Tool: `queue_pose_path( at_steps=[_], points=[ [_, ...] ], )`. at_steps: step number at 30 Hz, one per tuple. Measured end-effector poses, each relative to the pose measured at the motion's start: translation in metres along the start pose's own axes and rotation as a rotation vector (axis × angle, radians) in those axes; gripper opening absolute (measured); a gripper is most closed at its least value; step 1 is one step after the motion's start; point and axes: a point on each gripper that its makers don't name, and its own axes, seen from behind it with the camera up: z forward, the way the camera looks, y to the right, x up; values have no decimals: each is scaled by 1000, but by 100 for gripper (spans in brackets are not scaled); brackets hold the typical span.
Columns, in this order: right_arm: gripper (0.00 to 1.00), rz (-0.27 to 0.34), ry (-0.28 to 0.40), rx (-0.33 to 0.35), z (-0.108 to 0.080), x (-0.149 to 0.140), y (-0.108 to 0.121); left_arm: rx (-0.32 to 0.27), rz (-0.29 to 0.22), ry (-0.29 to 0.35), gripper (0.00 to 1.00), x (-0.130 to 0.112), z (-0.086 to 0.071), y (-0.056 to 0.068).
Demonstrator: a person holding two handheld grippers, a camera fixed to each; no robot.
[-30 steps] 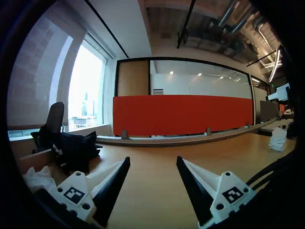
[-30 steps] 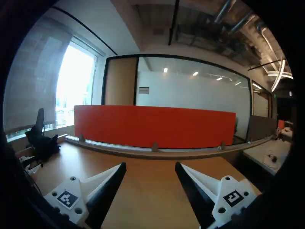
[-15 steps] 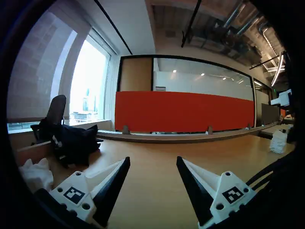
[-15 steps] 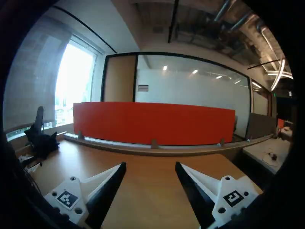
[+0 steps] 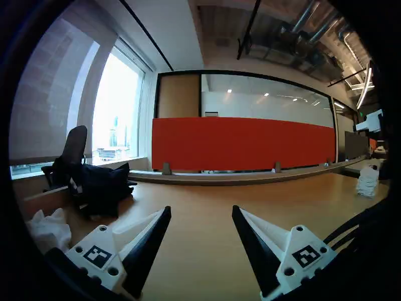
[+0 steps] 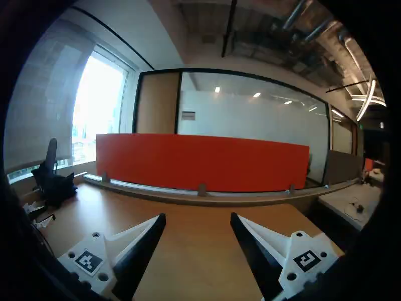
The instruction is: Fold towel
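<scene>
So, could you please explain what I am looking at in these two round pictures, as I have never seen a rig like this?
No robot here: a person holds a two-finger gripper in each hand, and a fisheye camera rides on each, looking along its fingers. The left gripper view shows the left gripper, open and holding nothing, over a wooden table. On it lie a black bag, a crumpled white cloth, perhaps the towel, and a white folded stack. The right gripper view shows the right gripper, also open and empty, facing an orange divider.
</scene>
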Motion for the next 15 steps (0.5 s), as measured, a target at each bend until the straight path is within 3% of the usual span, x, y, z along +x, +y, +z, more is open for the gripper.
queue_pose_path(
  at_steps=[15],
  points=[
    [100,8,6,-7,2,0,8,2,11,1,90,-2,1,1]
  ],
)
